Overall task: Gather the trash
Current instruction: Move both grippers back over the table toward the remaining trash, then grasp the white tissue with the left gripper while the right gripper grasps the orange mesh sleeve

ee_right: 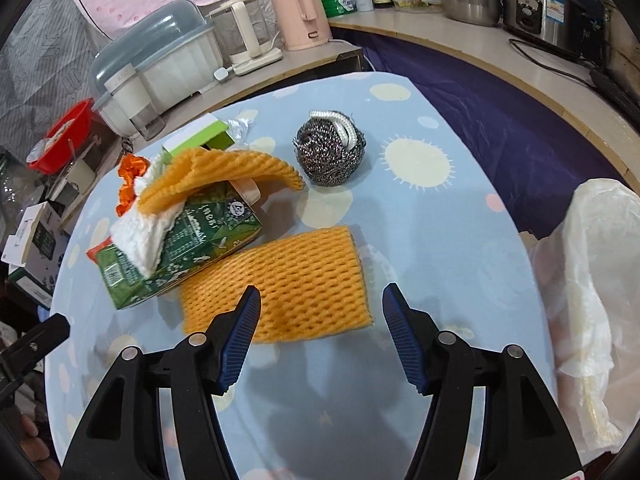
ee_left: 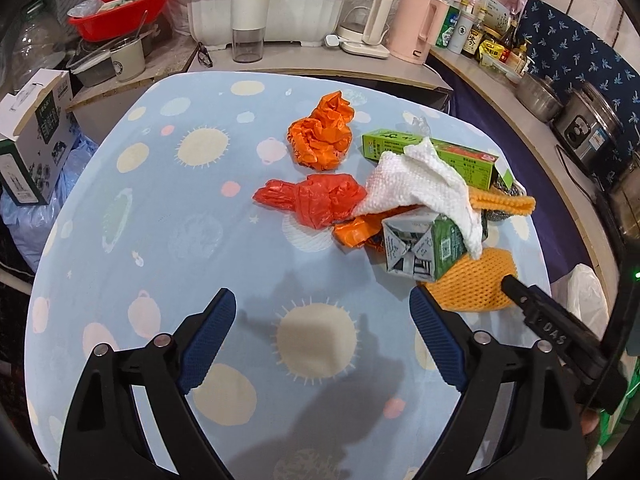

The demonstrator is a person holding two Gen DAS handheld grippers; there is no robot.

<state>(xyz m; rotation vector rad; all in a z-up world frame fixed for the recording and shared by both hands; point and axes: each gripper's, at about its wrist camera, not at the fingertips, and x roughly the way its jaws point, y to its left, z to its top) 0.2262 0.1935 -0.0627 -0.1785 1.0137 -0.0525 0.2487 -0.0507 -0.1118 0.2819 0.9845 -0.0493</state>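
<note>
- Your right gripper has its jaws apart, empty, over the near edge of one flat foam net.
- Your left gripper is apart too, over bare surface.
- Ahead lie two foam nets, three orange bags, two cartons, one scourer.

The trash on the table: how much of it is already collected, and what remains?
Done: nothing visibly; no piece is seen inside the white plastic bag.
In hand: nothing. The right gripper is open above the orange foam net; the left gripper is open over bare cloth.
Left: two orange plastic bags, the paper towel, green carton, steel scourer.
</note>
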